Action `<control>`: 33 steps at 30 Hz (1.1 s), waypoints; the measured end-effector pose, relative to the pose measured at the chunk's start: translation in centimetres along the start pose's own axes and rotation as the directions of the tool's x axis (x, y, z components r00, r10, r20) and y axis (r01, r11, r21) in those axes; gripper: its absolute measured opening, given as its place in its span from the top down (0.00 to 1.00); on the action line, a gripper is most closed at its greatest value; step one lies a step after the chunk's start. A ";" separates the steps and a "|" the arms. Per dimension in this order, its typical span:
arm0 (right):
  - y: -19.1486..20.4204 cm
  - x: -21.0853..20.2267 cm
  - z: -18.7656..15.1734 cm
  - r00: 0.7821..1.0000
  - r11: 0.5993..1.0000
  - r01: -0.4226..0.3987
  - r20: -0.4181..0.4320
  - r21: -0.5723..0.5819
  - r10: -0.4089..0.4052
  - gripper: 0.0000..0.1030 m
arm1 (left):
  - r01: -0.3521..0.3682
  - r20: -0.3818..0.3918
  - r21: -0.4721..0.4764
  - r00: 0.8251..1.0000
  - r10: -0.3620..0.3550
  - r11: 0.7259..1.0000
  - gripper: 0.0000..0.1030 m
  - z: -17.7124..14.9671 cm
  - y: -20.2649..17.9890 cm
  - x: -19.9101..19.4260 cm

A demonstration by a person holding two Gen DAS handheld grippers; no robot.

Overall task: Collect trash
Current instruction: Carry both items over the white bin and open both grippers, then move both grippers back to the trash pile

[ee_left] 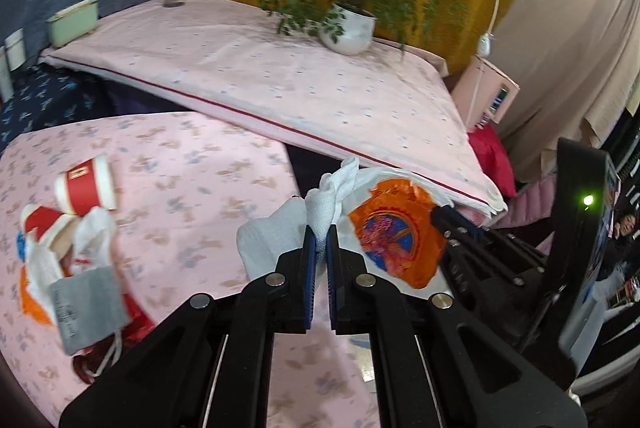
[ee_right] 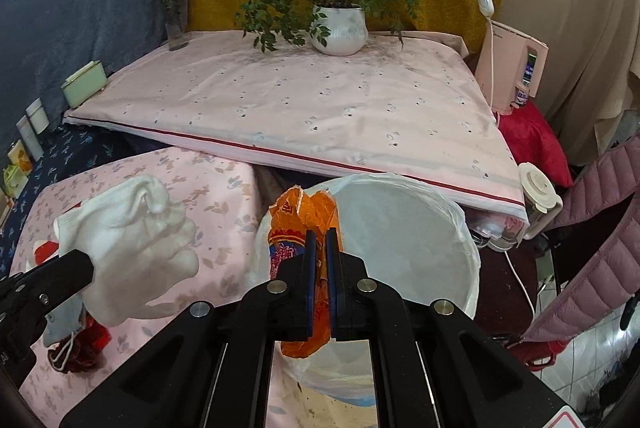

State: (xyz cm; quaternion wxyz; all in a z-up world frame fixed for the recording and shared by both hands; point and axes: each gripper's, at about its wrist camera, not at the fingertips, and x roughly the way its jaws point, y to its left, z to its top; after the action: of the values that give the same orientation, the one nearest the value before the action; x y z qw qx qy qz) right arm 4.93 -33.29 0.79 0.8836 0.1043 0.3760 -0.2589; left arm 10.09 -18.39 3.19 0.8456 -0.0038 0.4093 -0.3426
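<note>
Orange wrapper [ee_right: 316,260] hangs lengthwise, clenched in right gripper [ee_right: 320,240]; left gripper [ee_left: 320,236] pinches upright tissue [ee_left: 328,203].

Both tools look the same: the left gripper [ee_left: 321,240] and the right gripper [ee_right: 321,242] have black plastic link arms with long slots, round silver rivets at the joints, and two thin blue ribbed pads [ee_right: 309,268]. A small green light [ee_left: 587,199] glows on the right tool's body.
</note>
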 end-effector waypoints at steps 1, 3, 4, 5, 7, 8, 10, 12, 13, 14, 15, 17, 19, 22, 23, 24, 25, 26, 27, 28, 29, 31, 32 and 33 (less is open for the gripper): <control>-0.4 0.2 0.0 1.000 1.000 0.007 -0.004 0.005 -0.007 0.95 | 0.022 -0.005 0.010 1.000 -0.022 1.000 0.95 0.2 -0.8 0.5; -1.3 0.7 -0.1 1.000 1.000 0.016 -0.012 0.020 -0.016 0.95 | 0.051 -0.011 0.013 0.999 -0.051 0.999 0.96 0.5 -1.9 1.3; -2.0 0.9 -0.1 1.000 0.999 0.017 -0.019 0.040 -0.016 0.95 | 0.069 -0.015 0.010 0.998 -0.068 0.998 0.95 0.6 -2.3 1.9; -2.7 1.1 0.0 1.000 0.998 0.024 -0.021 0.052 -0.023 0.95 | 0.093 -0.029 0.006 0.995 -0.093 0.996 0.95 0.8 -2.6 2.5; -3.4 1.3 0.2 0.999 0.997 0.044 -0.021 0.060 -0.043 0.95 | 0.123 -0.062 -0.010 0.990 -0.124 0.992 0.95 1.1 -3.1 3.8; -3.8 1.4 0.3 0.999 0.997 0.049 -0.021 0.066 -0.048 0.95 | 0.138 -0.069 -0.015 0.988 -0.139 0.990 0.95 1.1 -3.3 4.3; -4.3 1.3 0.3 0.998 0.996 0.062 -0.018 0.071 -0.061 0.94 | 0.147 -0.087 -0.014 0.985 -0.147 0.989 0.91 1.1 -3.7 5.1; -4.7 1.3 0.5 0.998 0.995 0.067 -0.018 0.075 -0.066 0.90 | 0.124 -0.094 -0.013 0.988 -0.125 0.992 0.79 1.1 -3.7 5.7; -4.7 1.2 0.5 0.997 0.994 0.072 -0.012 0.078 -0.071 0.90 | 0.106 -0.090 -0.015 0.990 -0.107 0.994 0.65 1.1 -3.6 5.7; -4.7 1.2 0.5 0.997 0.994 0.072 -0.012 0.077 -0.071 0.88 | 0.093 -0.077 -0.017 0.993 -0.094 0.996 0.59 1.0 -3.4 5.5; -4.5 1.1 0.5 0.998 0.995 0.070 -0.011 0.071 -0.069 0.86 | 0.074 -0.059 -0.016 0.995 -0.075 0.997 0.56 0.9 -3.2 5.1; -3.8 1.0 0.5 0.997 0.996 0.072 -0.005 0.055 -0.072 0.84 | 0.030 -0.038 0.001 0.999 -0.030 1.000 0.55 0.9 -2.7 4.5; -3.0 0.8 0.5 0.998 0.997 0.064 -0.001 0.034 -0.064 0.81 | -0.017 -0.019 0.012 1.000 0.017 1.000 0.54 1.0 -2.0 4.1; -1.4 0.4 0.4 0.999 0.999 0.050 0.009 0.007 -0.050 0.73 | -0.074 0.006 0.002 0.997 0.074 0.997 0.54 0.8 -0.5 3.0; -0.9 0.2 0.4 0.999 0.999 0.044 0.013 0.001 -0.044 0.69 | -0.092 0.010 -0.007 0.996 0.092 0.996 0.54 0.9 0.2 2.7; -0.4 0.0 0.3 0.999 0.999 0.039 0.015 -0.005 -0.039 0.67 | -0.106 0.013 -0.014 0.994 0.106 0.994 0.54 0.8 0.9 2.4; 0.2 -0.2 0.3 0.999 0.999 0.031 0.017 -0.011 -0.030 0.65 | -0.124 0.016 -0.023 0.992 0.124 0.992 0.54 0.7 1.5 2.1; 0.7 -0.3 0.3 1.000 1.000 0.022 0.018 -0.018 -0.022 0.65 | -0.138 0.020 -0.031 0.990 0.139 0.990 0.54 0.7 2.1 1.8; 1.4 -0.5 0.2 1.000 1.000 0.014 0.018 -0.027 -0.014 0.65 | -0.156 0.026 -0.040 0.987 0.157 0.987 0.54 0.6 2.8 1.4; 2.0 -0.7 0.2 1.000 0.999 0.007 0.019 -0.037 -0.007 0.64 | -0.172 0.028 -0.049 0.985 0.173 0.984 0.54 0.4 3.4 1.1; 2.6 -0.9 0.1 1.000 0.999 -0.001 0.019 -0.046 0.001 0.63 | -0.189 0.031 -0.058 0.981 0.191 0.980 0.54 0.2 4.1 0.7; 4.0 -1.4 -0.2 1.000 0.998 -0.023 0.019 -0.065 0.024 0.61 | -0.217 0.034 -0.079 0.975 0.220 0.973 0.54 -0.1 5.5 -0.1; 4.7 -1.6 -0.3 0.999 0.997 -0.034 0.019 -0.073 0.035 0.60 | -0.228 0.036 -0.089 0.972 0.232 0.970 0.54 -0.3 6.2 -0.5; 5.5 -1.8 -0.5 0.999 0.995 -0.046 0.018 -0.083 0.048 0.60 | -0.242 0.037 -0.098 0.969 0.246 0.965 0.54 -0.5 6.8 -0.9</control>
State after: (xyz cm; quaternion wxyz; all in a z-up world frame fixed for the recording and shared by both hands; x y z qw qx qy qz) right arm 6.52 -27.75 1.71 0.8968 0.0738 0.3749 -0.2232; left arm 13.28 -12.51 1.49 0.8899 -0.0010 0.4014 -0.2164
